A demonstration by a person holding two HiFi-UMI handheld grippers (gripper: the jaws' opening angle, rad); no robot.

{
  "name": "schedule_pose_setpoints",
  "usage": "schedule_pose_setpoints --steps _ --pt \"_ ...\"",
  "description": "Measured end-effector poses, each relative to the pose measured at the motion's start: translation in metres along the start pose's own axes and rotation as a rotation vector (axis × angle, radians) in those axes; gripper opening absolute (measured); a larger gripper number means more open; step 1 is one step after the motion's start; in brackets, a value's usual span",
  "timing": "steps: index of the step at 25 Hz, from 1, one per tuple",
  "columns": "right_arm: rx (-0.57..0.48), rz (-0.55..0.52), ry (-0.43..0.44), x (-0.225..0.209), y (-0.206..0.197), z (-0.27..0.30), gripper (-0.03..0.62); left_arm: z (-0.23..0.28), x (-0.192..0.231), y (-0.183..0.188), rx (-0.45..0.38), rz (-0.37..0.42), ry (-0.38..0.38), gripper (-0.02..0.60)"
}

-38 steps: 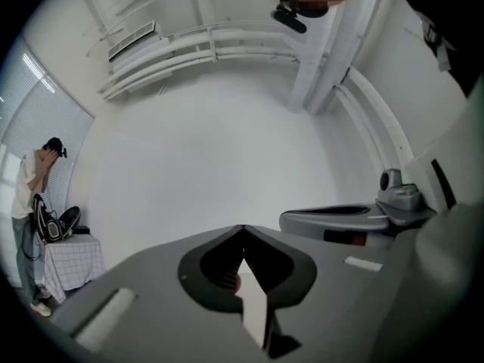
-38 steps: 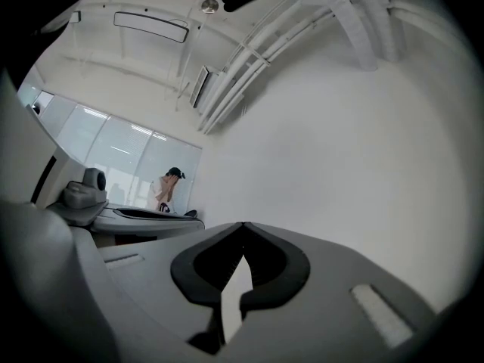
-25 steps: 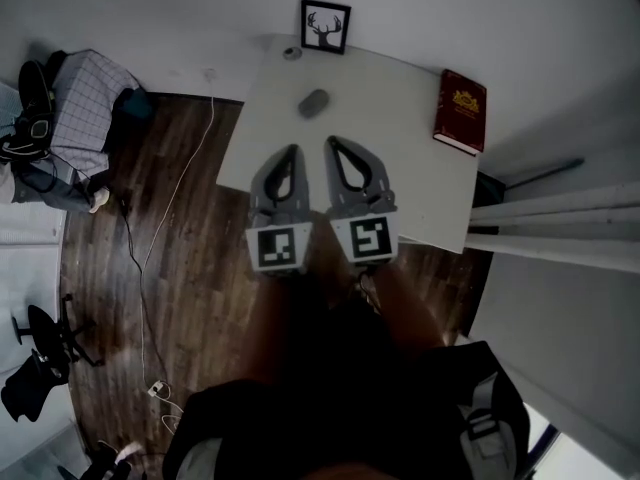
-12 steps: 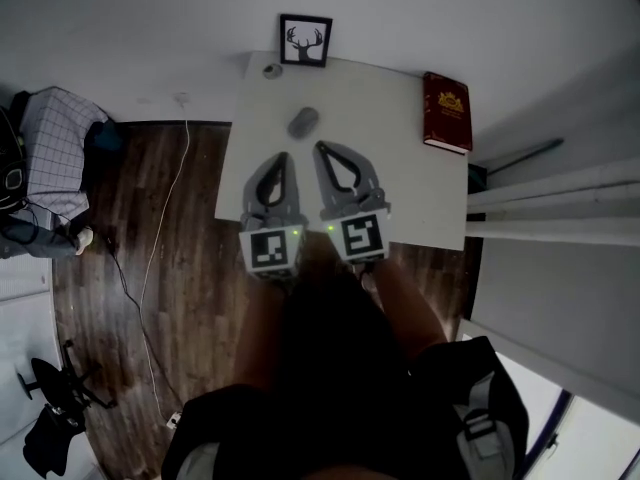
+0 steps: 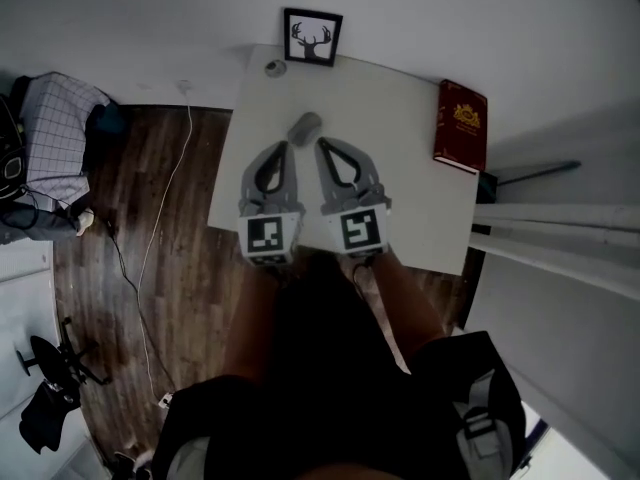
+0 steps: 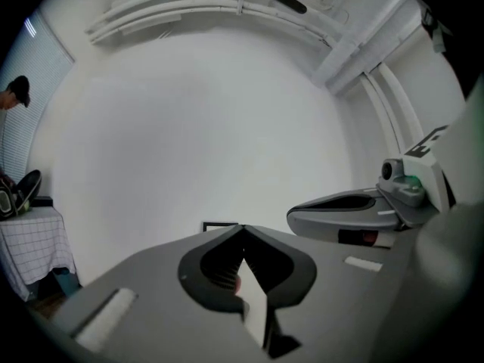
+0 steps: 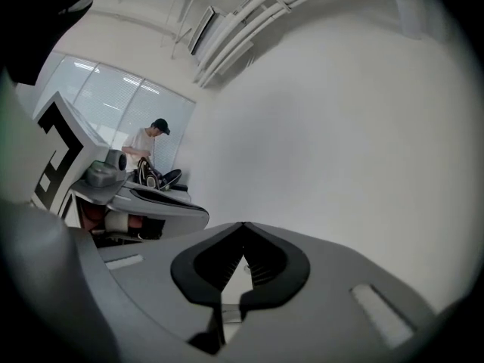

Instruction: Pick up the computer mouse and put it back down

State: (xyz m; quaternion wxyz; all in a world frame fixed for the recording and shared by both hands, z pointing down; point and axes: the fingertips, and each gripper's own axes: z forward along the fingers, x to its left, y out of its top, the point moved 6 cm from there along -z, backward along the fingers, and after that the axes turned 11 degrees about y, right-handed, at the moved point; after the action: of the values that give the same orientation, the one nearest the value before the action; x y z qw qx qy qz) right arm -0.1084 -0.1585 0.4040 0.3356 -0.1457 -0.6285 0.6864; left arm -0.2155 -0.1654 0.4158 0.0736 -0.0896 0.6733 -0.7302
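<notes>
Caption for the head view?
Left gripper and right gripper, both shut, hover above the white table, just short of the grey oval computer mouse.

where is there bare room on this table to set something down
Widest bare stretch of the table: between the mouse and the red book. Another: from the book to the near right corner. Crowded: far left, with framed picture, small round object and mouse; left tool and right tool cover the near left.

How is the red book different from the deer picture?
The red book lies flat; the deer picture stands upright. The book is dark red with gold print; the picture is white in a black frame. Both are rectangles on the white table.
</notes>
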Motion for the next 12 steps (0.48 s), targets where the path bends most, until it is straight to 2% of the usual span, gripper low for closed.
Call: schedule_pose_setpoints --steps 6,12 --pt "0.039 -0.032 0.088 -0.041 -0.038 0.03 0.014 0.049 -0.006 -0.03 0.067 0.022 0.049 0.002" --pt "0.102 -0.06 0.177 -0.052 -0.078 0.052 0.014 0.071 -0.009 -0.068 0.151 0.025 0.07 0.002"
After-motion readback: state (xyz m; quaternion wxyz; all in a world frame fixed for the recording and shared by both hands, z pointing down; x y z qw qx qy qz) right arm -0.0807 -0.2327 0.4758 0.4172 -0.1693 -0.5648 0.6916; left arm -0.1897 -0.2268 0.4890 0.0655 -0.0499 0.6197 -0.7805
